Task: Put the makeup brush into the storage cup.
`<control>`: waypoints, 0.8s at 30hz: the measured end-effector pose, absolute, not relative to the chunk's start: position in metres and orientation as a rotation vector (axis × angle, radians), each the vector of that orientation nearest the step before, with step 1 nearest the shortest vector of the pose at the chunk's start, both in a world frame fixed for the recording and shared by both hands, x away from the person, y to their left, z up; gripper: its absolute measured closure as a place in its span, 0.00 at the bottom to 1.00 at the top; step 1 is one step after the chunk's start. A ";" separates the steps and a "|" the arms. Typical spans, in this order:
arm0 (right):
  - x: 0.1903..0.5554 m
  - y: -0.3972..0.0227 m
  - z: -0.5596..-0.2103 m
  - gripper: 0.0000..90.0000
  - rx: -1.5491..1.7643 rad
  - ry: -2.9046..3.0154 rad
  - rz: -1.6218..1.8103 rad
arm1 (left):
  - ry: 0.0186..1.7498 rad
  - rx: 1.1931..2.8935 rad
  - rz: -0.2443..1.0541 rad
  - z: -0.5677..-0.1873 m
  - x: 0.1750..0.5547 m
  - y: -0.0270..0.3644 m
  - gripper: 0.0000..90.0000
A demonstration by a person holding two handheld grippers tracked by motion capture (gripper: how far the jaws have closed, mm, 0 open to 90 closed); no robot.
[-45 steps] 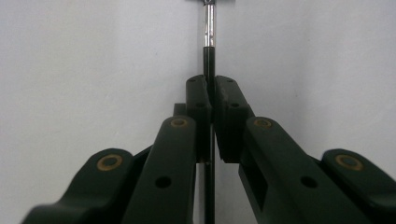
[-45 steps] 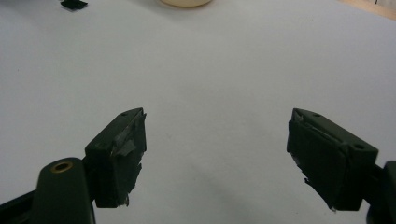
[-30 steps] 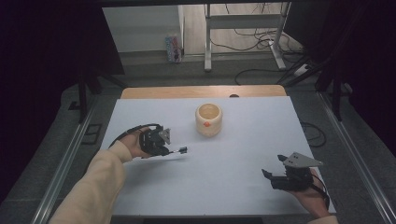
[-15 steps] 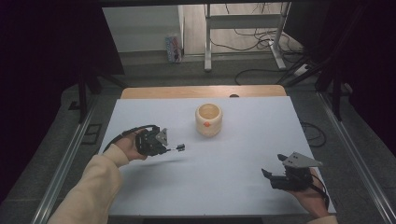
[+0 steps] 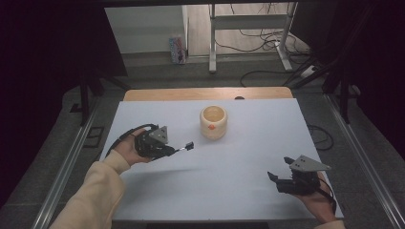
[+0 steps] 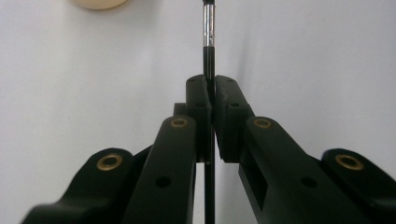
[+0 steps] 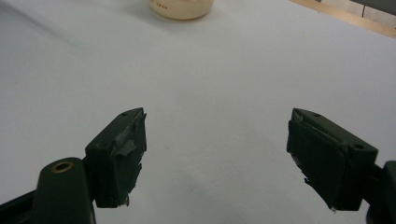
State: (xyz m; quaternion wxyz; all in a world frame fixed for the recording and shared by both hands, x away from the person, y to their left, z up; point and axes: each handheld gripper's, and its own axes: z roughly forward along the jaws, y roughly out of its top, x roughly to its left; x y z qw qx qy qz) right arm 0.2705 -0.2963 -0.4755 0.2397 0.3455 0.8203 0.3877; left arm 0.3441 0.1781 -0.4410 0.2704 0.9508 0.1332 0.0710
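My left gripper [image 5: 171,150] hovers over the left part of the white table [image 5: 248,152], pointing right. It is shut on a thin black stick [image 5: 184,147] with a silver band [image 6: 208,32]; the stick's dark tip points toward a cream cup [image 5: 213,122]. In the left gripper view the pads [image 6: 201,100] pinch the stick at my left gripper [image 6: 212,93], and the cup's rim [image 6: 98,3] shows at the top. Near the front right corner my right gripper [image 5: 279,180] is open with nothing between its jaws. In the right gripper view my right gripper [image 7: 215,154] faces the cup [image 7: 182,8].
The cup, marked with a small orange spot, stands upright at mid-table toward the far side. A wooden strip [image 5: 157,94] runs along the table's far edge. Metal rails [image 5: 71,157] flank the table, with cables and a stand on the floor behind.
My left gripper has risen slightly and drifted a little left and farther back, with the stick still in it. The right gripper and the cup have stayed put.
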 end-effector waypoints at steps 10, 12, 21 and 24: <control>0.271 -0.293 -0.474 0.22 0.948 2.239 1.083 | 0.430 2.501 0.179 -0.443 0.335 0.189 0.95; 0.271 -0.293 -0.474 0.22 0.949 2.240 1.081 | 0.453 2.476 0.177 -0.443 0.332 0.192 0.95; 0.271 -0.293 -0.474 0.22 0.950 2.235 1.080 | 0.497 2.413 0.214 -0.440 0.326 0.199 0.95; 0.271 -0.293 -0.474 0.22 0.946 2.234 1.082 | 0.513 2.367 0.222 -0.437 0.321 0.200 0.95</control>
